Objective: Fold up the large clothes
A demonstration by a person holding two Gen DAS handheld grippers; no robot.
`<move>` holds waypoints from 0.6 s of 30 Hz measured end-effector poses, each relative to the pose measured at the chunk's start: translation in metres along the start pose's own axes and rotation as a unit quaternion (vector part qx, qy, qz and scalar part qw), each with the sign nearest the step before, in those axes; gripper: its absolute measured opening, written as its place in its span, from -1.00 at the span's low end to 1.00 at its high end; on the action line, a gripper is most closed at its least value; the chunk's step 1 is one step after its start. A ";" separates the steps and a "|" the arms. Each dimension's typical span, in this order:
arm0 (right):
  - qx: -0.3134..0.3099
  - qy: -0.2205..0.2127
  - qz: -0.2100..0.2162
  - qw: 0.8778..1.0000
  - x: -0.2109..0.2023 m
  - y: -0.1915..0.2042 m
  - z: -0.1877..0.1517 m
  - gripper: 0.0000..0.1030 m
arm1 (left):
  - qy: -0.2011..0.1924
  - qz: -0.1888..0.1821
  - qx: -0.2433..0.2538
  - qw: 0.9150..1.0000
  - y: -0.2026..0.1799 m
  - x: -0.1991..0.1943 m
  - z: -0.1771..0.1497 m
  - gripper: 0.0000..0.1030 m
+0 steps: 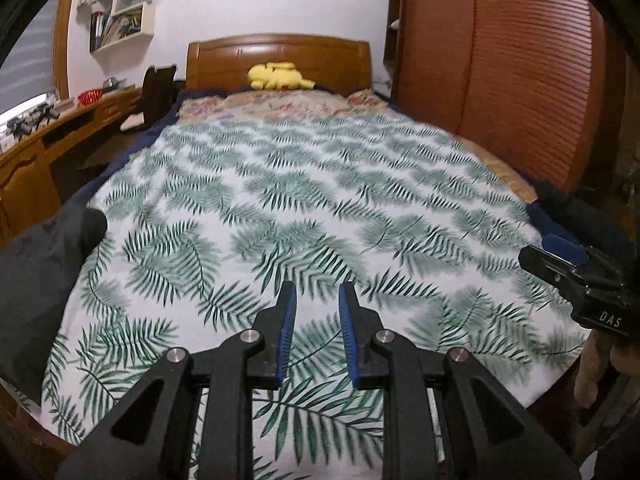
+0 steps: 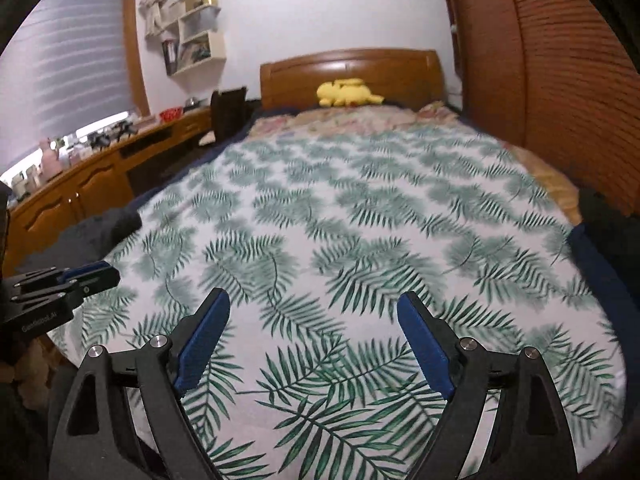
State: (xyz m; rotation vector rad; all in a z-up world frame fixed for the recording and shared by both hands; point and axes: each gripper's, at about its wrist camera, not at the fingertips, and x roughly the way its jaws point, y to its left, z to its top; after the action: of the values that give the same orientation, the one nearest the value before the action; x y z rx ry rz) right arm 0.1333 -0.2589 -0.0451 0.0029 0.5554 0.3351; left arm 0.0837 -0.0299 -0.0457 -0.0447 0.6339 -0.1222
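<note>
The left gripper (image 1: 317,292) hovers over the leaf-print sheet (image 1: 304,184), jaws narrowly apart and empty. The right gripper (image 2: 314,304) gapes wide, empty. A dark garment (image 1: 44,264) lies at the bed's left edge.

Each claw, left (image 1: 317,300) and right (image 2: 314,310), has black angular fingers with ribbed blue pads (image 2: 202,344), silver pivot screws and triangular cut-outs; white lettering marks the housings.
</note>
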 end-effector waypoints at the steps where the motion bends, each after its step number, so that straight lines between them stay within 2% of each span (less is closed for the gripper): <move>1: 0.000 -0.006 0.000 1.000 -0.007 0.001 0.003 0.70 | -0.008 -0.001 0.001 1.000 -0.003 -0.008 0.005 -0.60; 7: -0.003 -0.038 0.000 0.999 -0.041 0.009 0.019 0.70 | -0.038 0.005 0.009 0.999 -0.014 -0.044 0.021 -0.59; 18: -0.009 -0.089 0.001 0.996 -0.091 0.019 0.034 0.70 | -0.080 0.010 0.012 0.997 -0.018 -0.096 0.031 -0.58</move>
State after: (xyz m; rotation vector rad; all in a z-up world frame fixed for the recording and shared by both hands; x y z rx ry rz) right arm 0.0725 -0.2667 0.0324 0.0148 0.3760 0.3379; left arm 0.0231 -0.0352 0.0374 -0.0243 0.4732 -0.1063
